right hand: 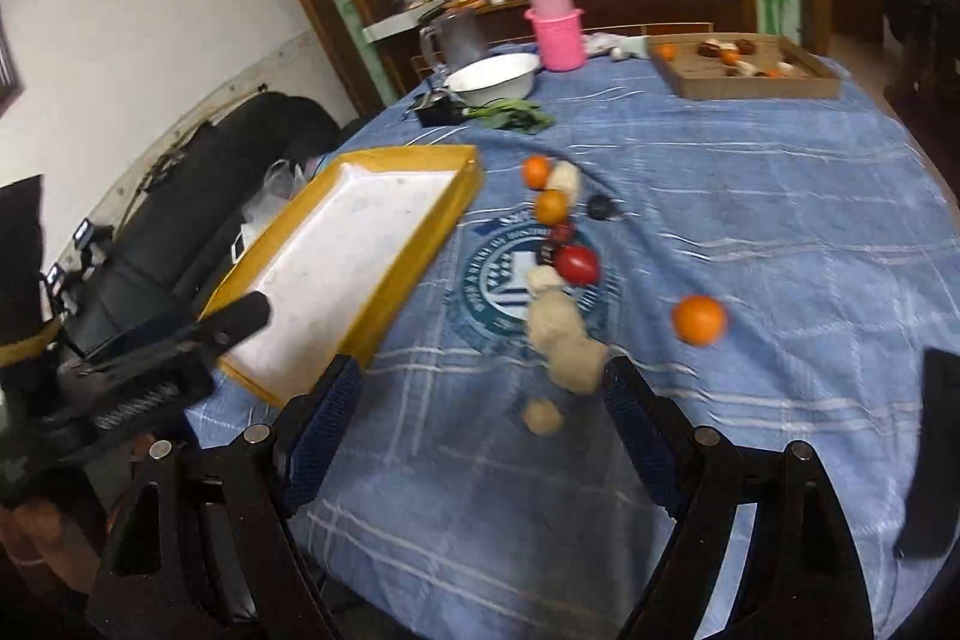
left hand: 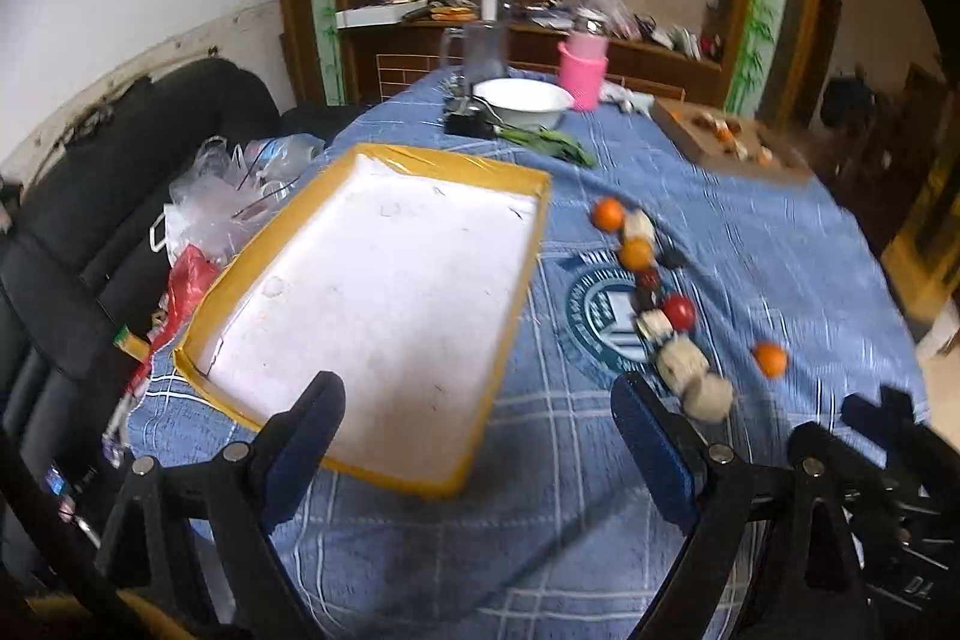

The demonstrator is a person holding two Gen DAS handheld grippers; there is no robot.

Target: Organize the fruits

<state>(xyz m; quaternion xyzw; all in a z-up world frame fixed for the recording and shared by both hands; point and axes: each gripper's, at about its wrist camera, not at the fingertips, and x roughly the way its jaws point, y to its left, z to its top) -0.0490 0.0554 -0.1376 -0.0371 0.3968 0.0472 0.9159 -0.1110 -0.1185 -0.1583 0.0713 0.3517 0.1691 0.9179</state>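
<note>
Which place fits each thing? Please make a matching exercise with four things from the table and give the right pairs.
Things:
1. tomato
2. yellow tray
3. pink cup
4. lone orange

Places:
a. far side of the table, beside the white bowl
b. in the row of fruits on the round emblem
c. apart from the row, on its right
d. left of the fruits, nothing in it

Pairs: 1-b, 2-d, 3-a, 4-c

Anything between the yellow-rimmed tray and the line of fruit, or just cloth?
Just cloth. In the right wrist view, only blue tablecloth separates the tray from the fruit row; the left wrist view shows the same bare strip.
</note>
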